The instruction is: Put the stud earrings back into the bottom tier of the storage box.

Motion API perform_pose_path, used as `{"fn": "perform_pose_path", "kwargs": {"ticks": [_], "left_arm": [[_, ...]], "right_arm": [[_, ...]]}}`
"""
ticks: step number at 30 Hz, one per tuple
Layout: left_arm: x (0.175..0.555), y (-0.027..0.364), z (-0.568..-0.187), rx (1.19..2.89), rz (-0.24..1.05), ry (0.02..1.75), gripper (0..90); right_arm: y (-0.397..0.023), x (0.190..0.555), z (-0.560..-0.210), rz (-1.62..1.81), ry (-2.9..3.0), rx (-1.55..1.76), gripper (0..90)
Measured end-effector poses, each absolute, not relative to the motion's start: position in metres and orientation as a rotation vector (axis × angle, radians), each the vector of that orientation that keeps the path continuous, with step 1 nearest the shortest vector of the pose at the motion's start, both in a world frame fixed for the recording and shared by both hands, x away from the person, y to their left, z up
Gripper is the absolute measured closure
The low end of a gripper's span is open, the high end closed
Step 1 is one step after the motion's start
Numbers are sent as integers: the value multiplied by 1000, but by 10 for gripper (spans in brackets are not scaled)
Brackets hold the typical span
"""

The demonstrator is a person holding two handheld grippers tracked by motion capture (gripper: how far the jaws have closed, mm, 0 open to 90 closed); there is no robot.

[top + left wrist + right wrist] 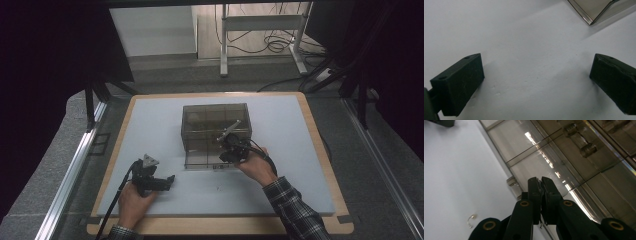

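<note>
Working at the clear box [216, 131] in the middle of the worktop [150, 125], lid flap down in front. Right tongs [541, 182] pinched shut above that flap, maybe gripping something thin, hard to tell. Left tongs [536, 75] wide open, empty, near the box's front left. Next: move gently

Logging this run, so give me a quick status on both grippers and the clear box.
Left gripper open, resting on the mat. Right gripper shut, empty, at the box's dropped front flap. Small hook lies nearby.
</note>
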State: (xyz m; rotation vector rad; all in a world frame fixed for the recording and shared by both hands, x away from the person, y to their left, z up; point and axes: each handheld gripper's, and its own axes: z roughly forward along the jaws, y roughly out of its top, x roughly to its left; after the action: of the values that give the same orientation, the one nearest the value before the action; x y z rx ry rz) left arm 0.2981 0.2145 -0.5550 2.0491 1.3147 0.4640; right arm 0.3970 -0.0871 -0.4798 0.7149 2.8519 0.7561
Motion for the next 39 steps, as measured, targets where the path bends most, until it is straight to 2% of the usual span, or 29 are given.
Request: {"fn": "perform_pose_path", "kwargs": {"ticks": [15, 26, 39], "left_arm": [[298, 215, -555, 2049, 464, 1315, 0], [298, 214, -555, 2045, 461, 1319, 0], [298, 215, -555, 2050, 464, 1315, 0]], "right_arm": [[-85, 412, -500, 749, 2847, 756, 839], [-88, 412, -490, 777, 2848, 762, 811], [-90, 395, -476, 752, 2893, 726, 813]]}}
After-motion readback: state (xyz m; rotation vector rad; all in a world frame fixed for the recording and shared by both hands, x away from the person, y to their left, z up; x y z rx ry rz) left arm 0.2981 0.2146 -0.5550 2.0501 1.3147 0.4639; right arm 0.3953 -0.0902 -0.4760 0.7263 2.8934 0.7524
